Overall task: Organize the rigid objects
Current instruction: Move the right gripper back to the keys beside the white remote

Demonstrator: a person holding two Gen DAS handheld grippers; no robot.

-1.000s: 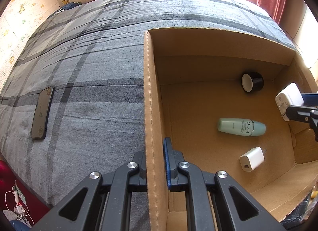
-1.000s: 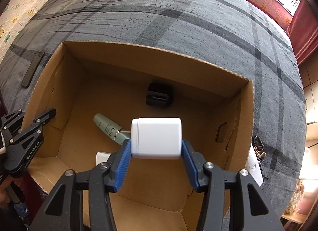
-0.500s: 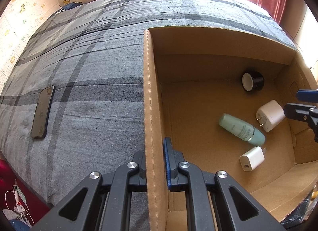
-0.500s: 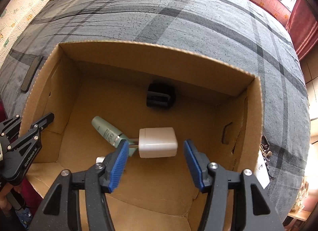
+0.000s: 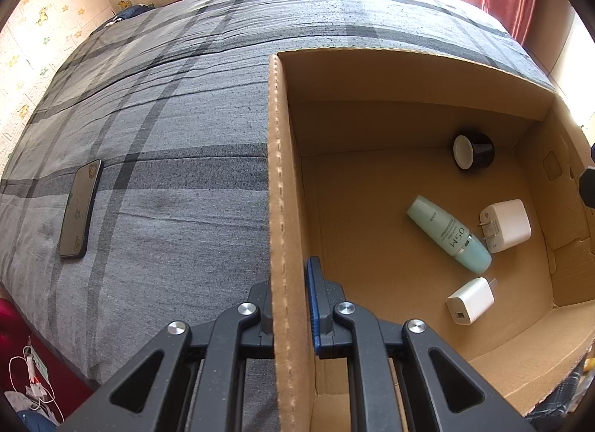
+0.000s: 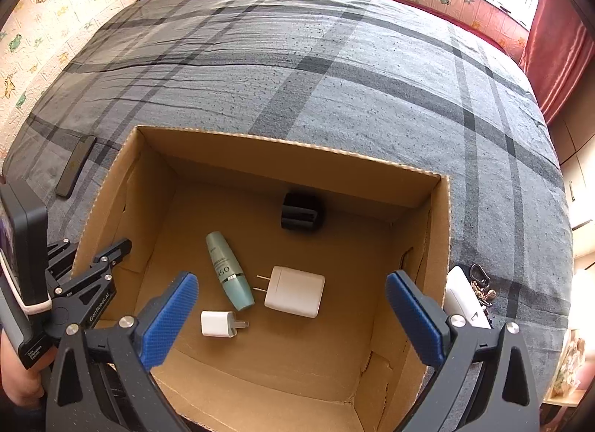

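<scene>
A cardboard box [image 6: 290, 157] stands open on the bed. On its floor lie a large white charger [image 6: 293, 296], a small white charger [image 6: 217, 324], a pale green bottle [image 6: 227, 272] and a black jar [image 6: 301, 210]. My right gripper [image 6: 292, 283] hovers above the box, its jaws opening wide with nothing between them. In the left wrist view, my left gripper [image 5: 290, 283] is shut on the box's left wall [image 5: 279, 171]. That view also shows the large charger [image 5: 507, 225] touching the bottle [image 5: 448, 233].
A dark phone [image 5: 80, 209] lies on the grey plaid bed left of the box. A white object [image 6: 465, 298] and a bunch of keys [image 6: 481, 283] sit against the box's right outer wall. A red curtain [image 6: 557, 56] hangs at the far right.
My right gripper let go of the large white charger, which fell to the box floor and knocked the bottle askew. The gripper then rose and spread wide. The left gripper stayed put.
</scene>
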